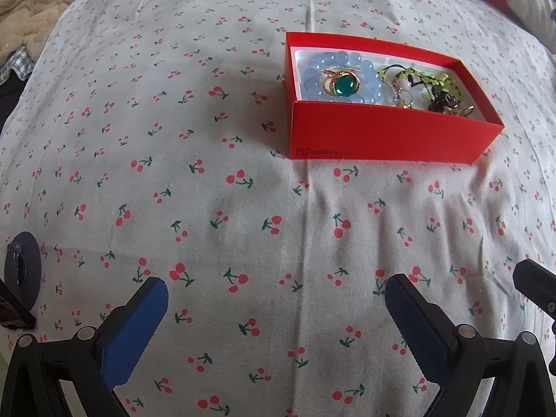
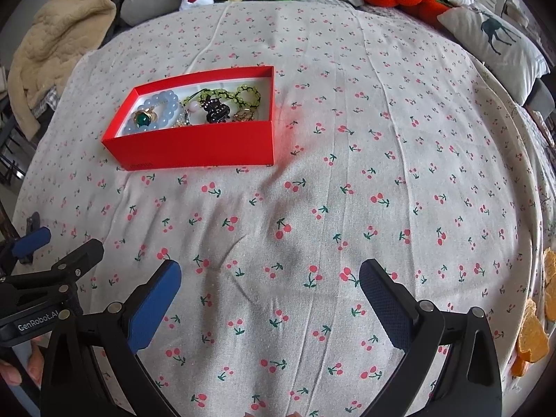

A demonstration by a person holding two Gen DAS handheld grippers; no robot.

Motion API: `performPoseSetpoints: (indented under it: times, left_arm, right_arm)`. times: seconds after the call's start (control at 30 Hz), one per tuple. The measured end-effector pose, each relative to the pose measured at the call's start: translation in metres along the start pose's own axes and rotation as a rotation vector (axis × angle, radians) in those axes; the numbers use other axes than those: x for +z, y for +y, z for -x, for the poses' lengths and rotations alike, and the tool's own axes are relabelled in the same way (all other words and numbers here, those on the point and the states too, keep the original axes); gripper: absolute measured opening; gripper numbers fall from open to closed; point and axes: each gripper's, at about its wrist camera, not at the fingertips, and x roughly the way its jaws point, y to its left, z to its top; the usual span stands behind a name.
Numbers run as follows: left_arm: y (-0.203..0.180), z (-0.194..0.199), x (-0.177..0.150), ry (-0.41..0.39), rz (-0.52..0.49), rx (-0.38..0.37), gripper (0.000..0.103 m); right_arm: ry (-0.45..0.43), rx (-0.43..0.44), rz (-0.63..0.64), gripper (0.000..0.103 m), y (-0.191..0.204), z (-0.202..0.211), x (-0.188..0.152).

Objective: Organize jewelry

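Left claw [image 1: 276, 293], right claw [image 2: 270, 279]: both spread wide, empty, above cherry-print cloth [image 2: 347, 173].

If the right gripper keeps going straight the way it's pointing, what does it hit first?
Probably just the cherry-print cloth. The open right gripper points past the red box, which sits off to its left.

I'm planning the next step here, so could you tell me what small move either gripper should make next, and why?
Probably none toward the cloth: both the left gripper and right gripper are open and hold nothing, and the jewelry, including the green ring, already sits in the red box. I'd ease the left gripper forward to check the box.
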Motion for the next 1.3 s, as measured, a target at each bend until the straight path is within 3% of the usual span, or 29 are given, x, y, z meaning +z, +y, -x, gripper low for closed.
performPoseSetpoints:
  times: [1.3]
  left_arm:
    - [-0.005,-0.0015,-0.0018,0.016,-0.014,-0.01,0.102]
  right_arm:
    - [-0.002,-0.011,-0.004,0.103,-0.0001,0.0001,-0.0032]
